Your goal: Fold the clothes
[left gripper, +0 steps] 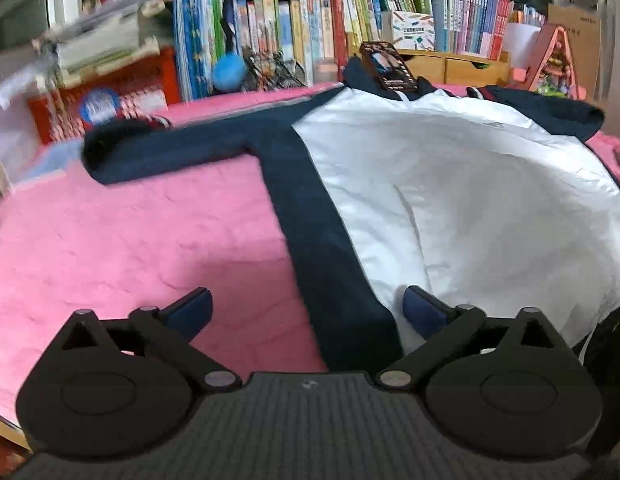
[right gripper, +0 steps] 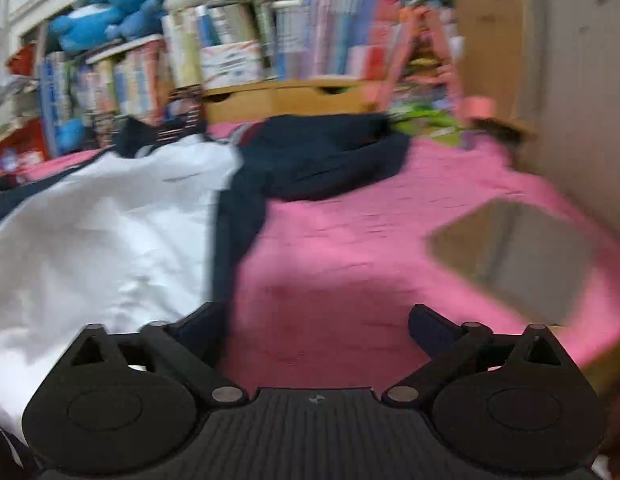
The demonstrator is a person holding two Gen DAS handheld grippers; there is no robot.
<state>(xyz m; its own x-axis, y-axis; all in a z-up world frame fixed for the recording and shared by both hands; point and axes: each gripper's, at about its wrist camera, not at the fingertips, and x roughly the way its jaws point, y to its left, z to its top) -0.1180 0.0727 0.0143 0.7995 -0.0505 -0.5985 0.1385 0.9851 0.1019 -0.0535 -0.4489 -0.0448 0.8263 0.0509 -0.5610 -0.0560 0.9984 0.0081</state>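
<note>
Both grippers are spread wide with nothing in them. The left gripper [left gripper: 308, 312] hangs low over the near edge of the jacket [left gripper: 462, 200], with the navy side panel running up between its fingers: one pad is over the pink cover [left gripper: 130, 240], the other over the white part. The right gripper [right gripper: 316, 330] sits at the jacket's other near edge, its left pad by the navy strip and the rest over bare pink; that view is pretty blurry.

The jacket lies spread flat on the cover, white body in the middle. One navy sleeve [left gripper: 170, 146] stretches out straight to the left, and the other sleeve [right gripper: 322, 156] is bunched up on the right. Behind it all is a wall of books [left gripper: 294, 28], some blue plush toys [right gripper: 110, 4] up top and a wooden drawer box [right gripper: 286, 98].
</note>
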